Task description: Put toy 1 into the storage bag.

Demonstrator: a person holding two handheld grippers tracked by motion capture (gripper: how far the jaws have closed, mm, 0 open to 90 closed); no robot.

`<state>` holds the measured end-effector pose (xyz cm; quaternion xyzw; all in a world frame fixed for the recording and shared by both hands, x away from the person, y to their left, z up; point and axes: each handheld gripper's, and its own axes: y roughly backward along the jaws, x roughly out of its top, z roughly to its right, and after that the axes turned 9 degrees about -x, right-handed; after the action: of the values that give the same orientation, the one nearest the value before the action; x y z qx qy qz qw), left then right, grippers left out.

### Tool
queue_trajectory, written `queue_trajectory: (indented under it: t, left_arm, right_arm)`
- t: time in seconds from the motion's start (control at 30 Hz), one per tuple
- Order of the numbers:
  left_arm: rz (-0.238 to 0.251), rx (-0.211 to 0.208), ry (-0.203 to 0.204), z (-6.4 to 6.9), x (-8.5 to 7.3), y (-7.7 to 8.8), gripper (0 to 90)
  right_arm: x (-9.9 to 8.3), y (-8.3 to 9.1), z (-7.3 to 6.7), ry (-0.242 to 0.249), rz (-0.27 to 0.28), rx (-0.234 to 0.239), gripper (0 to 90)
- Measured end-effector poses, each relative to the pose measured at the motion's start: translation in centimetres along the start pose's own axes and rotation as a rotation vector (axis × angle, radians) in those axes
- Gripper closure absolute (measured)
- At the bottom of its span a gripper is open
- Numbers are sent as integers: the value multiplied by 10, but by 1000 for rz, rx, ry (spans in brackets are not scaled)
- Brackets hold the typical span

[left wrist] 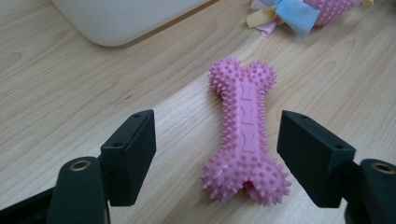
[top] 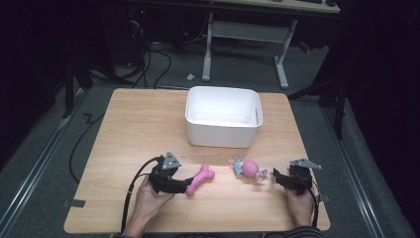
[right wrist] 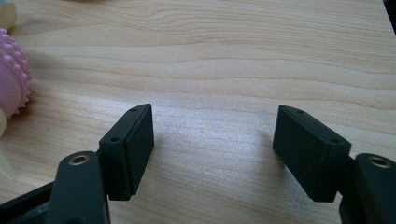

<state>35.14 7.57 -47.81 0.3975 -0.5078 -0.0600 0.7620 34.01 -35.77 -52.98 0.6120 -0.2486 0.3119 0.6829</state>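
Left gripper (left wrist: 217,154): jaws open, straddling the near end of the pink bone toy (left wrist: 246,135), pads clear of it on both sides. The toy lies flat on the table (top: 133,124), near edge, left of centre. Risk: the knobbly flared end may squirm or pivot out if the jaws close there rather than on the narrow waist. Right gripper (right wrist: 212,149): open, empty. Beyond, the white bin (top: 224,118); a tilted bone could catch its rim.
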Motion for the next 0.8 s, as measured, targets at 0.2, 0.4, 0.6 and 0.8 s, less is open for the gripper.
queue_trajectory:
  t: [0.2,0.4,0.6,0.8]
  left_arm:
    - [-34,-7,-18,3,8,-12,284]
    - [-64,-9,-28,6,13,-24,285]
    - [-106,-3,-34,10,17,-37,301]
    - [-136,-7,-52,13,21,-49,348]
  right_arm:
    - [0,0,0,0,0,0,294]
    - [0,0,0,0,0,0,294]
    - [0,0,0,3,3,3,294]
    - [0,0,0,2,2,4,294]
